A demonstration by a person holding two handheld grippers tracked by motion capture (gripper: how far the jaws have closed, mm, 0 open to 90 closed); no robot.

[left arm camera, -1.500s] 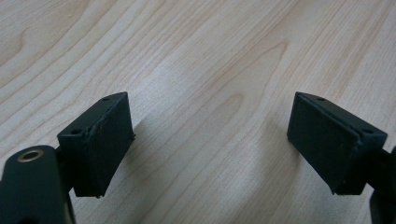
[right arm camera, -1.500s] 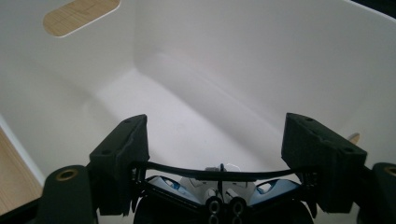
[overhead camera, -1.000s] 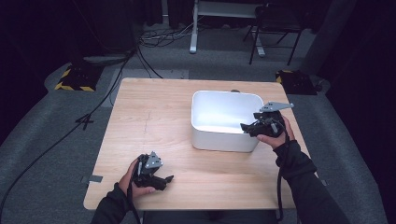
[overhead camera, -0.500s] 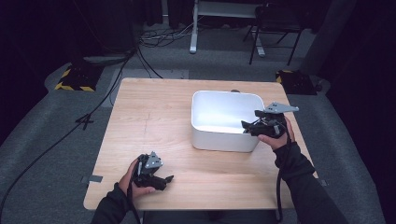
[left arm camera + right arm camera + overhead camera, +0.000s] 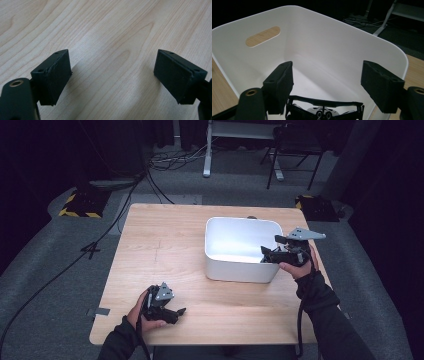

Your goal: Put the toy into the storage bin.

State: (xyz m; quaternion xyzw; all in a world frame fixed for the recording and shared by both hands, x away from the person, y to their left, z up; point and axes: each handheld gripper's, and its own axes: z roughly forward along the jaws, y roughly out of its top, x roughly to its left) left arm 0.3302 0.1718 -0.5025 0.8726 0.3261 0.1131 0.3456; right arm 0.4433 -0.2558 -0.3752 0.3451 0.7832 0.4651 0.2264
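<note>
Two black jaws of the right gripper (image 5: pixel 327 75) stand in the lower half of its own view. They have just been closing, and a small black-and-white object (image 5: pixel 324 110) spans the gap low between them, its ends meeting both pads. Behind them rises the white bin (image 5: pixel 324 45), with a slot handle at upper left. The high view puts this gripper (image 5: pixel 267 254) at the bin's (image 5: pixel 240 220) right rim, right of centre, but the held object is too small to make out there. The left gripper (image 5: pixel 177 312) lies at lower left on the wooden table (image 5: pixel 165 245), well apart from the bin. Its own view shows its jaws (image 5: pixel 112 72) spread wide over bare wood (image 5: pixel 112 25), holding nothing.
</note>
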